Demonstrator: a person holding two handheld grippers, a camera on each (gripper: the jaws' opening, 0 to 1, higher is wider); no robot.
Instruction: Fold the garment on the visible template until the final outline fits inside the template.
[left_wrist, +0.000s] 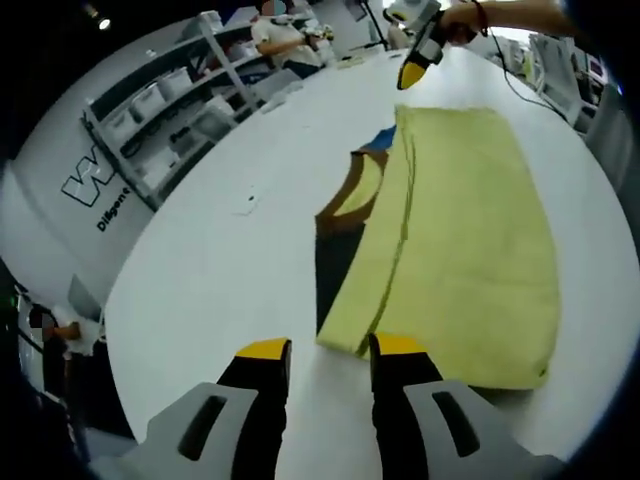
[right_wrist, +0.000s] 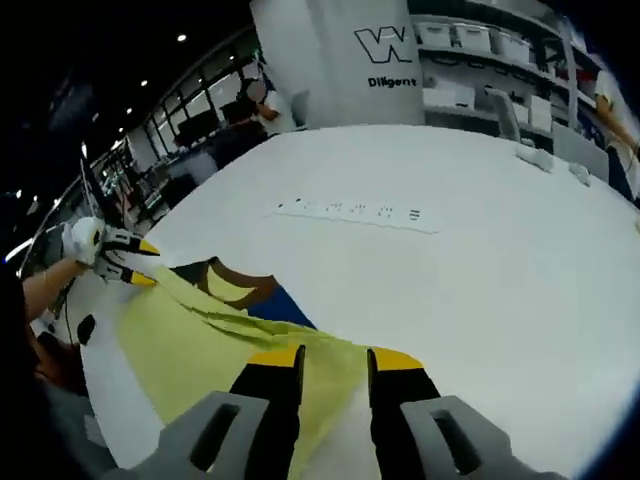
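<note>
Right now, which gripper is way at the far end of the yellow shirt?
The right gripper, held by a hand beyond the yellow shirt; the left gripper sits at the near edge.

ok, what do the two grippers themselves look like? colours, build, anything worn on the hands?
Both match: the left gripper and right gripper each have two black jaws capped with yellow pads, rising from light grey bodies with slotted openings. In the right gripper view, the hand on the far gripper wears a white glove. No cables or markings can be made out on either tool.
</note>
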